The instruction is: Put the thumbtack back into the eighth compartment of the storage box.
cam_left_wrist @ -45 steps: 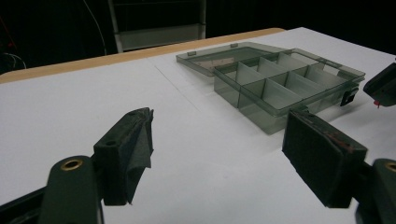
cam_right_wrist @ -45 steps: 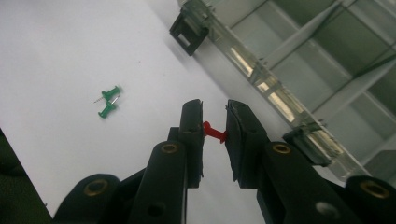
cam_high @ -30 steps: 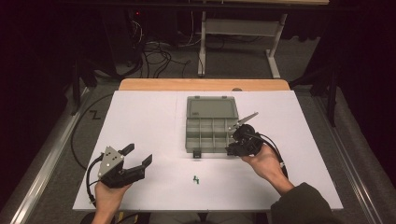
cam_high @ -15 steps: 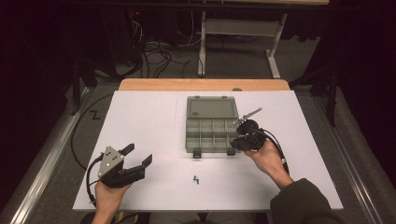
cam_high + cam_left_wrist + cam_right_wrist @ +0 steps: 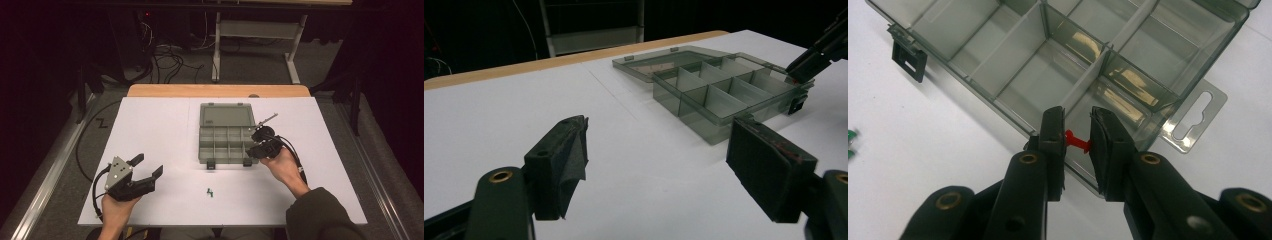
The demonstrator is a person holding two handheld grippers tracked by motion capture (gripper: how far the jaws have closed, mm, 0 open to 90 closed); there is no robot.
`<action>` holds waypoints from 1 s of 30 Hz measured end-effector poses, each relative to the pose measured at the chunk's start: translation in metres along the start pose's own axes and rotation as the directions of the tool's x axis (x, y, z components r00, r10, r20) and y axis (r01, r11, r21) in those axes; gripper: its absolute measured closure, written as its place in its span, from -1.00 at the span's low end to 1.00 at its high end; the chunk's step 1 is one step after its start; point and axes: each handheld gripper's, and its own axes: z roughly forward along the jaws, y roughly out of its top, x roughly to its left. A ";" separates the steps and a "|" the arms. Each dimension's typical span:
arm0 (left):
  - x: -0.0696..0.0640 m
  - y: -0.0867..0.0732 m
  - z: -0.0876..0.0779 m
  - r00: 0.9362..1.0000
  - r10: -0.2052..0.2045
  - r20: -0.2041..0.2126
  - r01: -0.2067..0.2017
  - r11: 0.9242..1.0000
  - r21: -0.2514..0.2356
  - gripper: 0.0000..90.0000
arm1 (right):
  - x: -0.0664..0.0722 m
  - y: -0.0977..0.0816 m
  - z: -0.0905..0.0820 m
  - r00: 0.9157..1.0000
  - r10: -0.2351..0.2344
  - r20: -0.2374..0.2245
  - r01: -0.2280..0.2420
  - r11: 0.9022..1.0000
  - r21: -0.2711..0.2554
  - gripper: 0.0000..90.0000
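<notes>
Left gripper [image 5: 147, 168]: black, with a grey three-cornered plate on top. A black cable looped out from its back.
Left gripper jaws: two thick black blocks with flat dark pads. One pad had small red scuff marks. Round brass rings sat in the black arms below them.
Right gripper [image 5: 1078, 134]: black, with a thin metal rod sticking up and a black cable trailing back.
Right gripper jaws: long black arms with brass rings and small holes.
Sleeve [image 5: 320, 212]: dark, olive green, on the right arm.
Left arm: no sleeve showed.
</notes>
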 end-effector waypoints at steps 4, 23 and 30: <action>0.000 -0.001 0.001 1.000 -0.003 0.000 0.003 1.000 0.004 -0.45 | -0.001 0.001 0.002 1.000 0.004 -0.001 -0.004 1.000 0.012 0.71; 0.001 0.001 0.001 1.000 -0.017 0.001 0.017 1.000 -0.005 -0.45 | 0.001 -0.003 -0.005 1.000 0.018 -0.019 -0.018 1.000 -0.015 0.59; 0.001 0.001 0.000 1.000 -0.014 0.002 0.014 1.000 -0.006 -0.45 | 0.005 -0.006 -0.010 1.000 0.017 -0.025 -0.018 0.999 -0.045 0.54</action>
